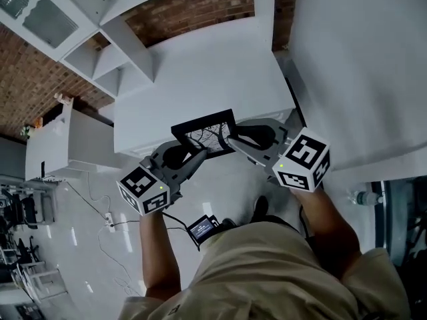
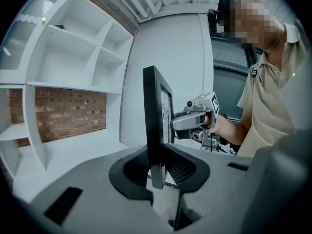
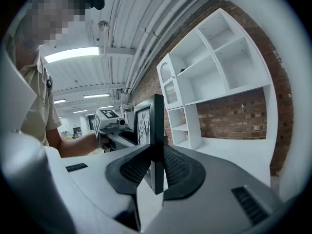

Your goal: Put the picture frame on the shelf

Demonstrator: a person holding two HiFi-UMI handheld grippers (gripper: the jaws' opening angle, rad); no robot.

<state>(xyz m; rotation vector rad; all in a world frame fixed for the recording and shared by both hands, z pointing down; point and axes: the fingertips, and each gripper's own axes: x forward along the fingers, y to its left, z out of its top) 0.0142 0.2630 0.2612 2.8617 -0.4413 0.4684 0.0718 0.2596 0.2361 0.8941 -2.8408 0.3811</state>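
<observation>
A black picture frame with a branch drawing hangs over the front edge of the white shelf unit's deep counter. My left gripper is shut on its near left edge and my right gripper on its right edge. In the left gripper view the frame stands edge-on, pinched between the dark pads, with the right gripper beyond it. The right gripper view shows the same edge-on frame clamped in its jaws, with the left gripper behind. Open white shelf compartments rise above the counter.
A brick wall backs the shelf unit, and its upper compartments lie at the left. A lower white cabinet stands to the left. Cables and a power strip lie on the glossy floor, and a bottle sits at the right.
</observation>
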